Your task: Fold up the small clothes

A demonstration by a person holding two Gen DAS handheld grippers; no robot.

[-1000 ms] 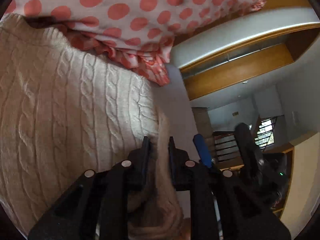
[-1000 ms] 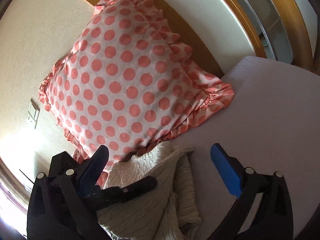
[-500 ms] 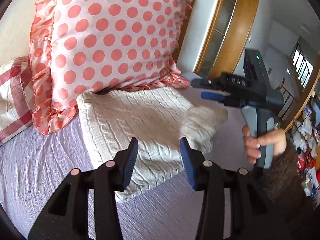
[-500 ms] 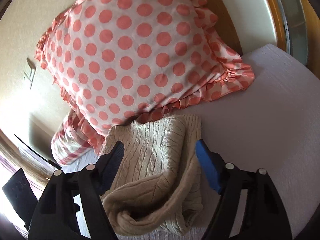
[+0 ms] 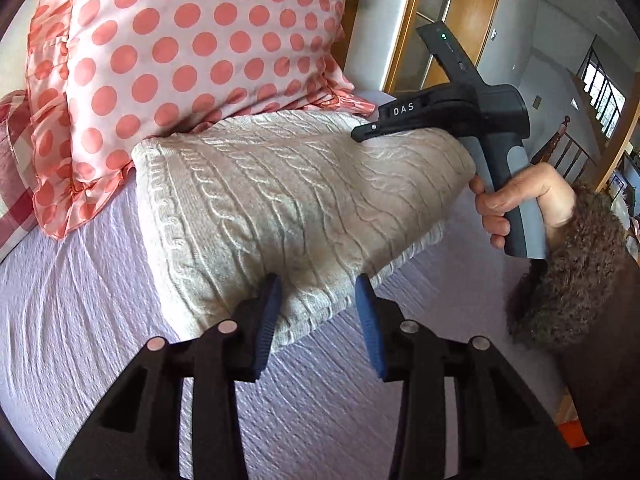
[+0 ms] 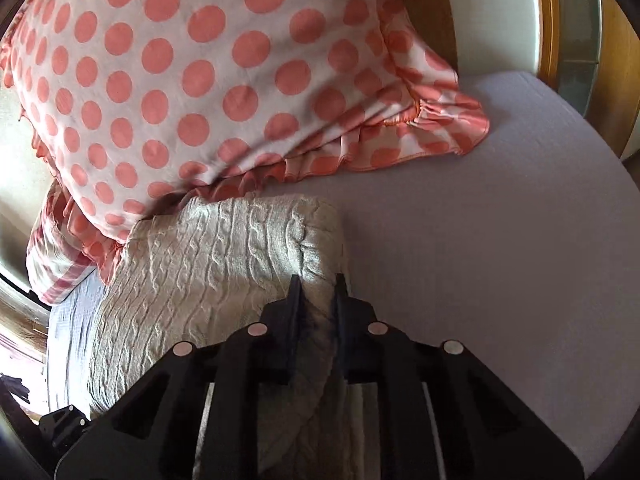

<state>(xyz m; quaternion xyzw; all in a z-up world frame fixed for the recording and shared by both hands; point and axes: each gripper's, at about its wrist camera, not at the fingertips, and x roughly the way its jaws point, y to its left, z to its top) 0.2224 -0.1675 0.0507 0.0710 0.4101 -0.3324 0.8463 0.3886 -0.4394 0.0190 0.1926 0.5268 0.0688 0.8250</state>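
Observation:
A cream cable-knit sweater [image 5: 288,200] lies folded on the lilac bed sheet [image 5: 80,320], its far edge against a dotted pillow. My left gripper [image 5: 318,320] is open, its blue pads on either side of the sweater's near edge, holding nothing. My right gripper [image 6: 317,292] is shut on the sweater's [image 6: 208,264] right fold, with fabric pinched between the fingers. It also shows in the left wrist view [image 5: 404,120], held by a hand above the sweater's far right corner.
A white pillow with coral dots [image 5: 192,40] leans at the bed head, also in the right wrist view [image 6: 208,72]. A red checked pillow [image 5: 12,184] lies to its left. A wooden frame [image 5: 472,8] stands behind. Bare sheet [image 6: 500,240] spreads to the right.
My left gripper let go of the sweater, opened and pulled back to its near edge. My right gripper closed on the sweater's right fold. The sweater now lies folded more compactly.

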